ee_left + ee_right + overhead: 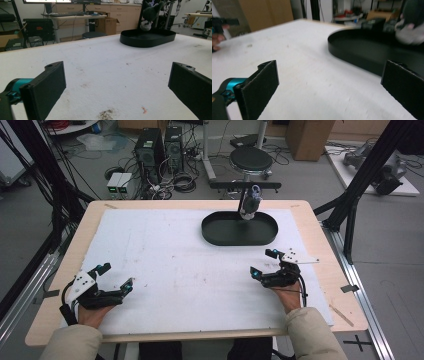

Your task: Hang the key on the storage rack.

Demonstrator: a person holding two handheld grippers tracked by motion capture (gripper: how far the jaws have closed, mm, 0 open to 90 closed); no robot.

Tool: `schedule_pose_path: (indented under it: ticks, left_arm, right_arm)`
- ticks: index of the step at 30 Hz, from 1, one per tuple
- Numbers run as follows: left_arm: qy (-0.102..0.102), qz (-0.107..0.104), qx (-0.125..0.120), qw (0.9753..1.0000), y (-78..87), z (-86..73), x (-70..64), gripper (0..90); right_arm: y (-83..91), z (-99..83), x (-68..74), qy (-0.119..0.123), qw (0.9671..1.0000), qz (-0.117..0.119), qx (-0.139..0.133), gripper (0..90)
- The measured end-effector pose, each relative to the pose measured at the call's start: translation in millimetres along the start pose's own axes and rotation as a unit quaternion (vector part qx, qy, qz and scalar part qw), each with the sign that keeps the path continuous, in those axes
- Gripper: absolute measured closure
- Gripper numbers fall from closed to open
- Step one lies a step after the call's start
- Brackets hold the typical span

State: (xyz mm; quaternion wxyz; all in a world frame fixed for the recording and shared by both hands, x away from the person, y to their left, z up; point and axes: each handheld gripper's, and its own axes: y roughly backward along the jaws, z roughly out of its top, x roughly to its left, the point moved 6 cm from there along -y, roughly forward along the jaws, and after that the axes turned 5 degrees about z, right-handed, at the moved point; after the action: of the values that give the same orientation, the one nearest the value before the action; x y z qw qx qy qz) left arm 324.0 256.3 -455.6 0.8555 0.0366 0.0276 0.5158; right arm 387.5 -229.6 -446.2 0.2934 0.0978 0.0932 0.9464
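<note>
My left gripper [116,276] and my right gripper [263,262] both rest on the bench's white mat [165,260] with jaws spread wide and nothing between them. Nearest my right gripper is the black oval tray [220,238], shallow, with a low upright rim, lying at the far side of the mat. A small grey-and-white plush toy [250,202] stands upright at the tray's far edge.
</note>
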Motion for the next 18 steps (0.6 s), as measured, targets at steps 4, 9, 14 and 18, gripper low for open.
schedule_pose_path:
  ticks: [4, 9, 14, 18]
  left_arm:
    - [0.001, -0.001, 0.001, 1.0, -0.3, 0.0, -0.3, 1.7]
    - [0.0, -0.001, 0.0, 1.0, 0.0, 0.0, -0.2, 1.7]
    - [-0.002, -0.002, -0.002, 1.0, 0.2, 0.1, -0.1, 1.8]
    - [-0.001, -0.001, -0.004, 1.0, 0.9, 0.1, 0.0, 1.8]
  right_arm:
    - [-2.2, -1.5, 4.0, 0.013, 0.9999, -0.003, 0.01, 0.6]
    - [1.2, -0.9, 6.3, 0.023, 0.9997, -0.004, 0.01, 0.6]
    - [15.1, -12.2, 4.1, 0.011, 0.9997, -0.005, -0.021, 0.6]
    - [24.8, -17.6, 3.1, 0.01, 0.9985, -0.015, -0.052, 0.6]
